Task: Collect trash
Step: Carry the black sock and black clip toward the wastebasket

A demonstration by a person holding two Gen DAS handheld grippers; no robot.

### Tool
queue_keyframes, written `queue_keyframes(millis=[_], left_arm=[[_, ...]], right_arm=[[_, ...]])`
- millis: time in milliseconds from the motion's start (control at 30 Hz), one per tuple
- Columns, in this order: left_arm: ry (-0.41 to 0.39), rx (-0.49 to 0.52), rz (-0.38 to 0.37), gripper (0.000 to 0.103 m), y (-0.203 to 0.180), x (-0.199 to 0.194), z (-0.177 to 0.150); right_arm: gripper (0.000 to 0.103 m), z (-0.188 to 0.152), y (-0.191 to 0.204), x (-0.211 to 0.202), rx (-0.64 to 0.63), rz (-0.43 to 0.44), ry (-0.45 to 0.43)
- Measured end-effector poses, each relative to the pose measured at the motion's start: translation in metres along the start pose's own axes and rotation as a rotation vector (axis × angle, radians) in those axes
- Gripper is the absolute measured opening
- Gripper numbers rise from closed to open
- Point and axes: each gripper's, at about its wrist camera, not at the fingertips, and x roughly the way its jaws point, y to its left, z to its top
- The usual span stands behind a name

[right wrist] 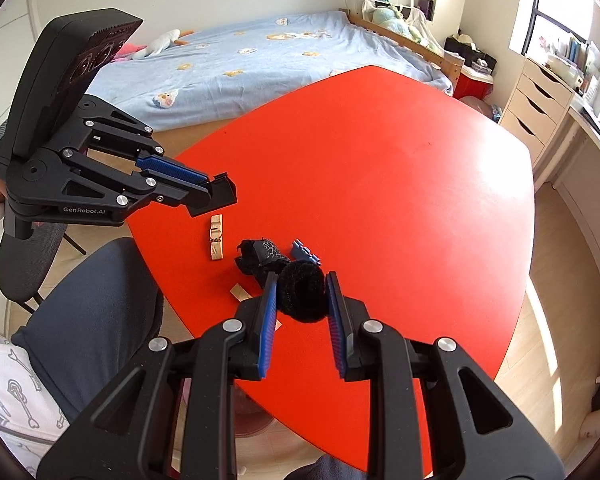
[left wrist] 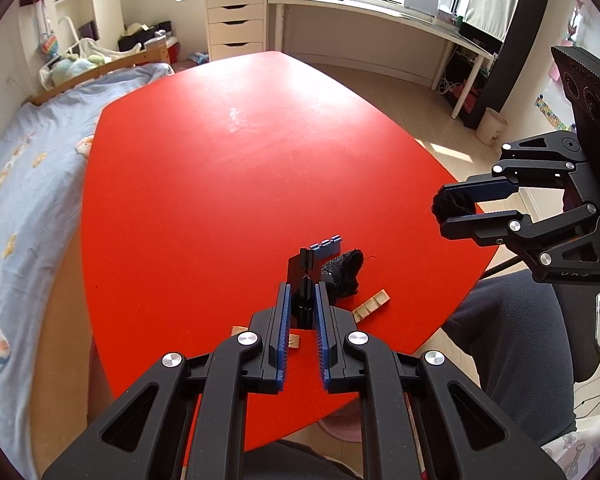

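My left gripper (left wrist: 303,286) is shut on a flat black plastic piece (left wrist: 302,268) and holds it above the near end of the red table (left wrist: 228,168). In the right wrist view the left gripper (right wrist: 216,192) hangs at the left with that piece (right wrist: 224,196) at its tips. My right gripper (right wrist: 302,278) is shut on a black fuzzy ring (right wrist: 302,296), off the table; it also shows at the right in the left wrist view (left wrist: 444,208). On the table lie a black sock (right wrist: 260,258), a blue plastic piece (right wrist: 306,256) and wooden bits (right wrist: 216,238).
A bed with a light-blue cover (left wrist: 28,200) runs along the table's left side. White drawers (left wrist: 236,20) and a desk stand under the window. A person's knee in dark trousers (left wrist: 512,332) is by the near right edge. A pink round container (left wrist: 340,428) sits under the table's near edge.
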Motion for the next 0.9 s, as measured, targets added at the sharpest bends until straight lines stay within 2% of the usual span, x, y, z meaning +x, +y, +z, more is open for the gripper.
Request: queue_keyframes(millis=[333, 733, 900], left_arm=[[-0.065, 0.011, -0.033, 0.011, -0.025, -0.034, -0.032], [-0.055, -0.017, -0.074, 0.011, -0.044, -0.042, -0.079], [-0.027, -0.029, -0.099, 0.011, -0.053, -0.037, -0.098]], right_arm=[[0.023, -0.033, 0.030, -0.032, 0.089, -0.022, -0.068], [0.023, -0.083, 0.058, -0.045, 0.225, -0.023, -0.088], [0.023, -0.099, 0.067, -0.042, 0.258, -0.022, -0.067]])
